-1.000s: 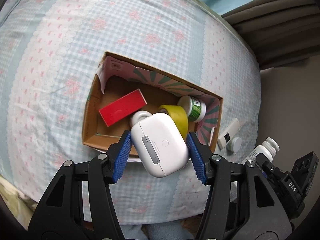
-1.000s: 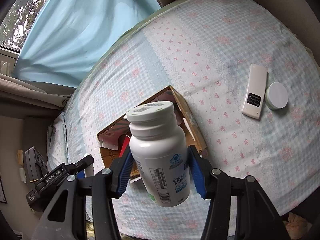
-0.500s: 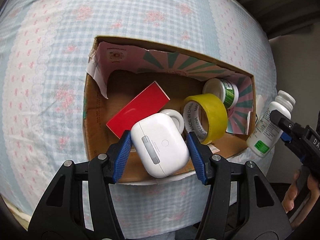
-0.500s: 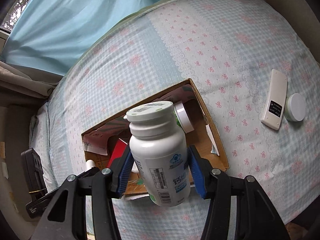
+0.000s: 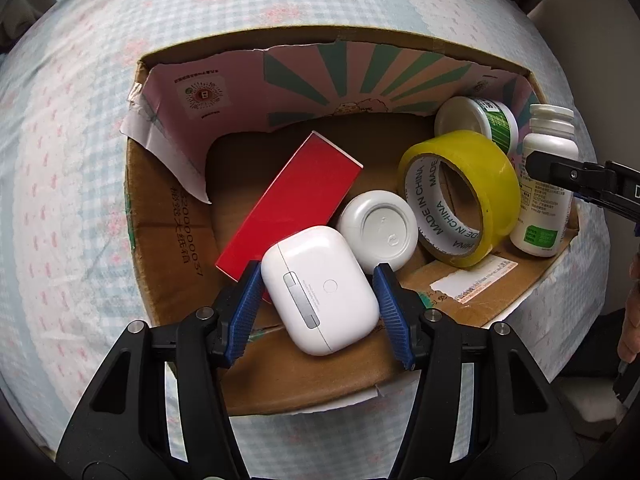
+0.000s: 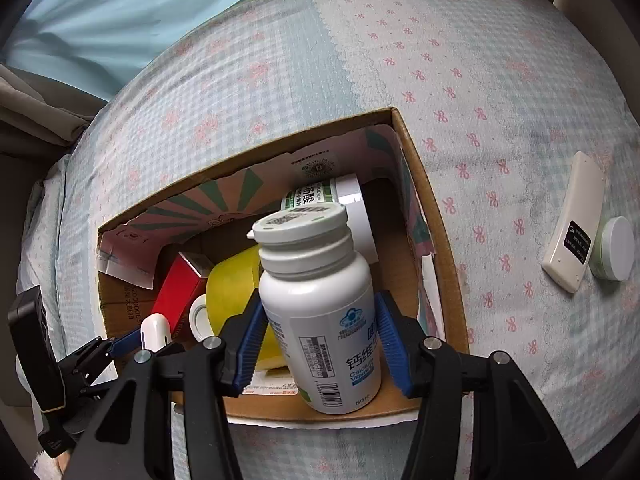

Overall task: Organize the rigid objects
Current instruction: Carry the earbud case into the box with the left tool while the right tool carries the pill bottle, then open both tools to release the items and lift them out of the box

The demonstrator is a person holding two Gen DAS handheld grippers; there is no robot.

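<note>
Left wrist view: the white earbud case is clamped by the left gripper over the cardboard box, long axis toward 11 o'clock. The white pill bottle is gripped by the right gripper, cap toward 12 o'clock, above the box's right side.

The left hand-held gripper, black-framed with ribbed blue pads, grips a glossy white rounded plastic earbud case on both sides; the right hand-held gripper, built alike, clamps a white plastic pill bottle, tilted slightly.
</note>
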